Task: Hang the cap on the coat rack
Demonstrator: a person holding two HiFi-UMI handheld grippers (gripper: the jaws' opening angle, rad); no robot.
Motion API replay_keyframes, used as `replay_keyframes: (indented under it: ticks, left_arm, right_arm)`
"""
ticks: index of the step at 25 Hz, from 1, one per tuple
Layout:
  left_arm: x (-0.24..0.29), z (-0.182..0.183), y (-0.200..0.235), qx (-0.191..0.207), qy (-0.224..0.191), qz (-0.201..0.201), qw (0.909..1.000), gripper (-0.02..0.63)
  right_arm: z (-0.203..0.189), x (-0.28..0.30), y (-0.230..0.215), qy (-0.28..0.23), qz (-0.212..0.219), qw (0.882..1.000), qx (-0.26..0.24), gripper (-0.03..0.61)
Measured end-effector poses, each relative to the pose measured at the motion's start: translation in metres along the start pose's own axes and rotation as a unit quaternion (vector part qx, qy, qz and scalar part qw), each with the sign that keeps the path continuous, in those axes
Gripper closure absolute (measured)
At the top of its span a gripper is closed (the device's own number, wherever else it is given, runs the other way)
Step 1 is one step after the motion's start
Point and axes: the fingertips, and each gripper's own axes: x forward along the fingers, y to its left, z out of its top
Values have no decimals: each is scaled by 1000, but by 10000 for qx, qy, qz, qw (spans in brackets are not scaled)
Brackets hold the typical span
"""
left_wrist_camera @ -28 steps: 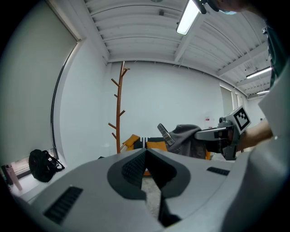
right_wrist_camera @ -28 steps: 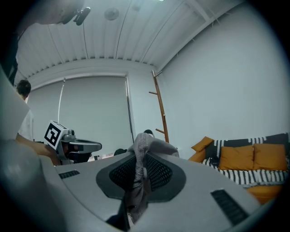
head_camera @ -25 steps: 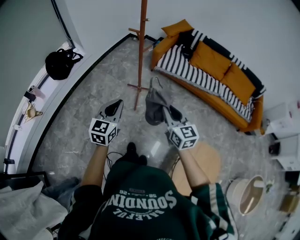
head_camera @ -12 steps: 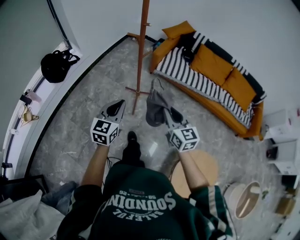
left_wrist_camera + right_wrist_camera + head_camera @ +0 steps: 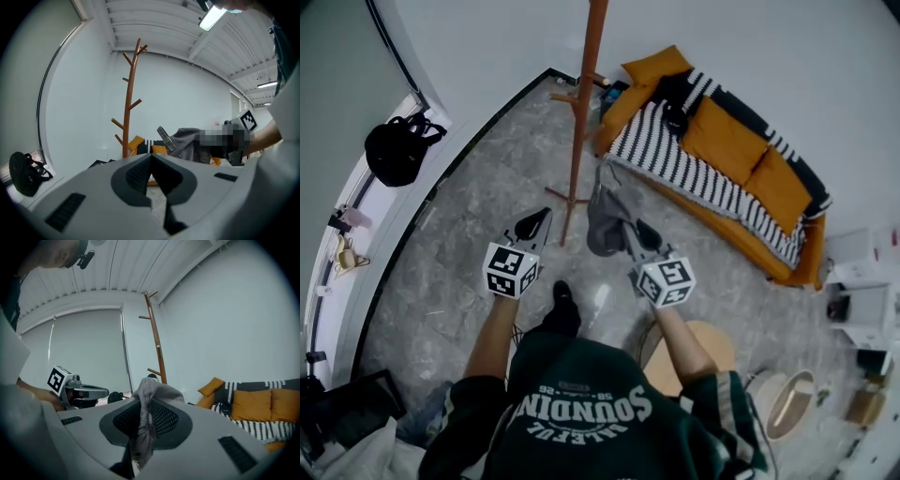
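The brown wooden coat rack stands near the room's corner, its base just ahead of both grippers. My right gripper is shut on the grey cap, which hangs from its jaws beside the pole. In the right gripper view the cap's cloth is pinched between the pads, with the coat rack behind it. My left gripper is shut and holds nothing. In the left gripper view, the coat rack rises ahead and the cap is to its right.
An orange sofa with a striped blanket stands right of the rack, against the wall. A black bag lies on the window ledge at left. A round wooden stool is behind my right arm. My foot is on the grey floor.
The person has stepped toward the coat rack, carrying both grippers forward together. The rack's base is now closer to the jaws. The cap stays held in the right gripper.
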Motion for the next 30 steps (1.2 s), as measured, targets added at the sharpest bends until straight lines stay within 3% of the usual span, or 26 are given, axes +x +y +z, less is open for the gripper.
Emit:
replay_keyframes:
  ticks: [7, 16, 30]
  left_arm:
    - [46, 20, 49, 25, -55, -179, 9998, 615]
    - [93, 44, 52, 106, -116, -436, 9989, 615]
    - [149, 55, 43, -79, 11, 197, 9998, 615]
  right_arm:
    - [28, 52, -19, 105, -152, 9998, -126, 532]
    - [45, 72, -45, 9, -202, 9997, -156, 532]
    - [43, 101, -105, 117, 568, 9982, -158, 532]
